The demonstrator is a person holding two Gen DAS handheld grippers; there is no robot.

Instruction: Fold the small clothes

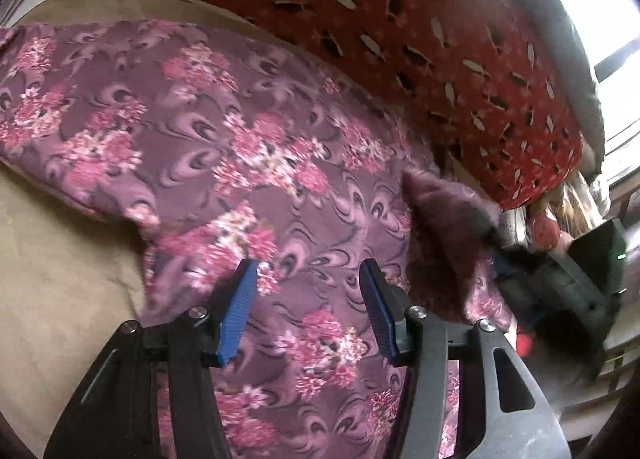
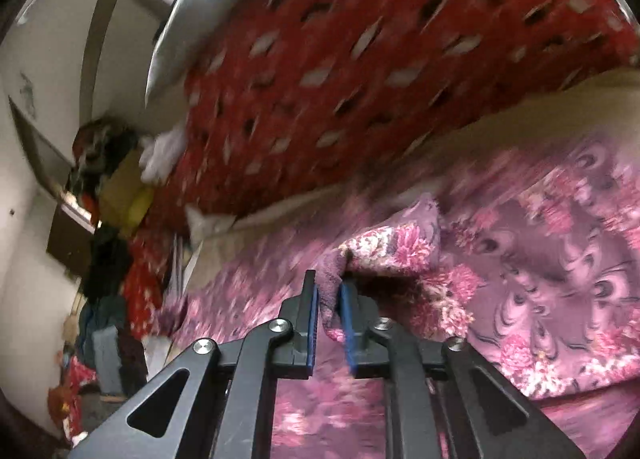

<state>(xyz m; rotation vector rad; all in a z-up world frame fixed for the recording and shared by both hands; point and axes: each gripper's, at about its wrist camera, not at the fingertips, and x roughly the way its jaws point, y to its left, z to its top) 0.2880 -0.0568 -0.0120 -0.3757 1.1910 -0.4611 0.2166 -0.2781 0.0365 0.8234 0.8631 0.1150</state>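
Blue-padded fingers of the left gripper (image 1: 308,279) stand wide apart, angled down over the purple floral garment (image 1: 224,147), pinching nothing. That garment lies spread on a beige sheet (image 1: 52,259) beside a red patterned blanket (image 1: 400,39). Across it, the right gripper (image 2: 328,299) is clamped on a lifted edge of the cloth.

Tan sheet (image 1: 60,279) covers the bed; red patterned blanket (image 1: 420,59) behind. Bright window (image 1: 612,39) far right. White wall (image 2: 48,59), clothes pile (image 2: 104,259) in the corner.
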